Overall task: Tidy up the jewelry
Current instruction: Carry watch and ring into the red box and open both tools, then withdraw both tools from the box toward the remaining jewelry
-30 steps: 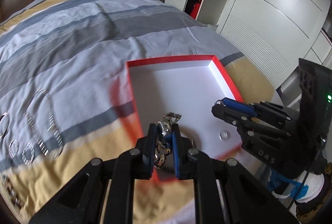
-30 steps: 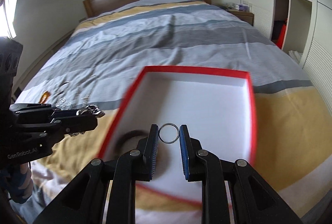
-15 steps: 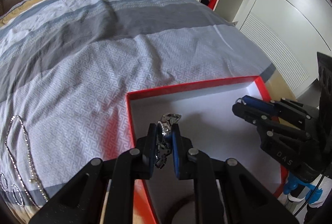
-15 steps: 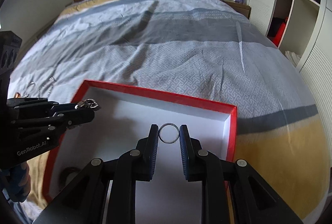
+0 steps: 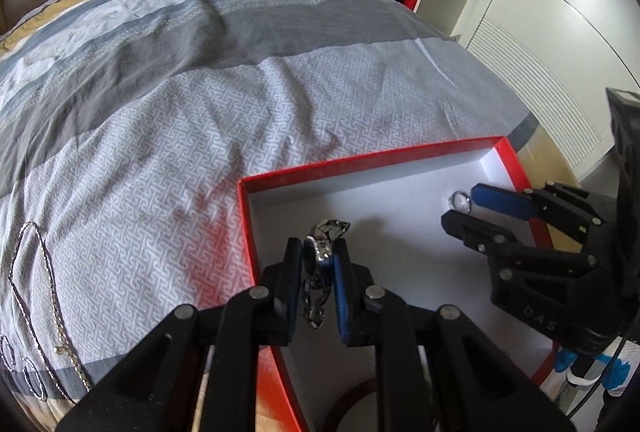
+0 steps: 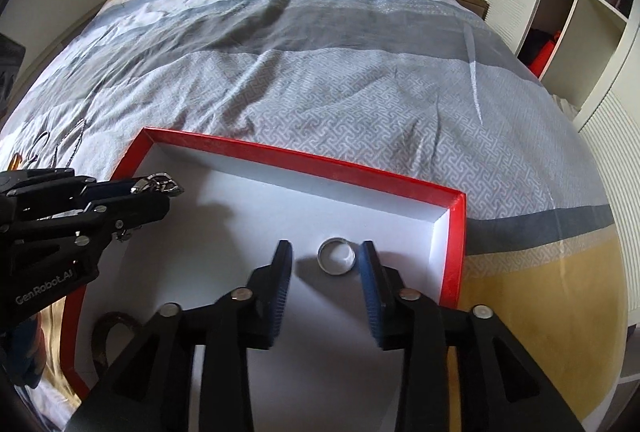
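Note:
A red box (image 5: 360, 161) with a white inside lies on the bed; it also shows in the right wrist view (image 6: 458, 232). My left gripper (image 5: 318, 256) is shut on a silver chain bracelet (image 5: 326, 232) and holds it over the box's near left part; it also shows in the right wrist view (image 6: 160, 197). My right gripper (image 6: 326, 260) is open over the box's far right corner. A silver ring (image 6: 336, 256) sits between its fingers, against the right one; whether it rests on the box floor I cannot tell. The ring also shows in the left wrist view (image 5: 460, 200).
Thin chain necklaces (image 5: 36, 292) and hoop earrings (image 5: 30, 376) lie on the striped bedcover left of the box. A dark round bangle (image 6: 112, 328) lies in the box's near left corner. White wardrobes (image 5: 540, 11) stand right of the bed.
My right gripper has opened and let go of the ring. Both grippers have moved forward over the box, the left still holding the bracelet.

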